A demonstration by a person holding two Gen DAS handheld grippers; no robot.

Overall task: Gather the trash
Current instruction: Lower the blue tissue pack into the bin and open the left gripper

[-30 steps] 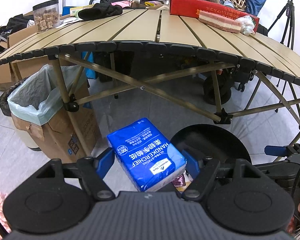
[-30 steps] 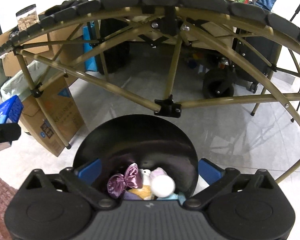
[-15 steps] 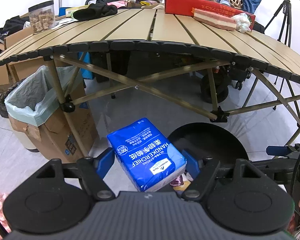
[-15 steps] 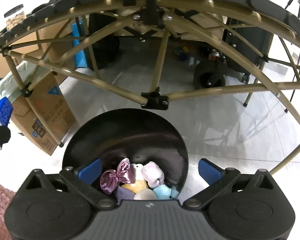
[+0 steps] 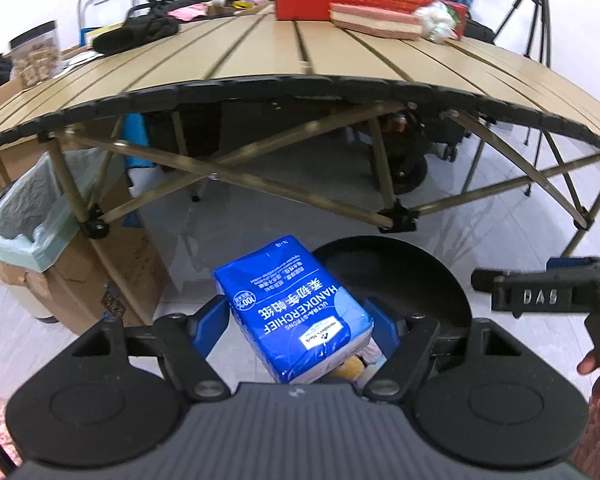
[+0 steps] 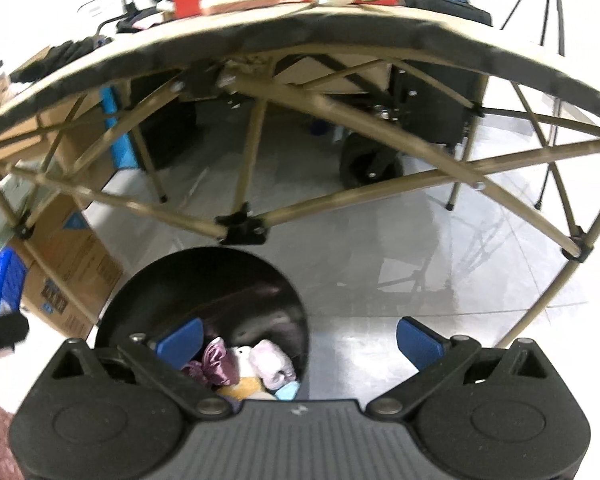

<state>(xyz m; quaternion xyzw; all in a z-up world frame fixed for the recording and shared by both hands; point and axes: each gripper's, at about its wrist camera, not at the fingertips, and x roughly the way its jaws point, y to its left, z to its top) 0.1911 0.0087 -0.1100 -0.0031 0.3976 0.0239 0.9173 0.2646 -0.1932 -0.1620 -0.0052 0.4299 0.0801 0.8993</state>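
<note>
Both views slide sideways under the desk (image 5: 340, 60) | left hand-held gripper (image 5: 296, 324) clamps soft, light tissue pack (image 5: 292, 312) by its sides | right hand-held gripper (image 6: 300, 340) open, seemingly empty

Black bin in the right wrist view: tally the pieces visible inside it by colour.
Purple piece: 1
Pale pink piece: 1
White piece: 1
Yellow piece: 1
Light blue piece: 1
Total: 5

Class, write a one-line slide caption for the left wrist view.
Left gripper holds a blue tissue pack above a black bin, beside a folding table.
</note>
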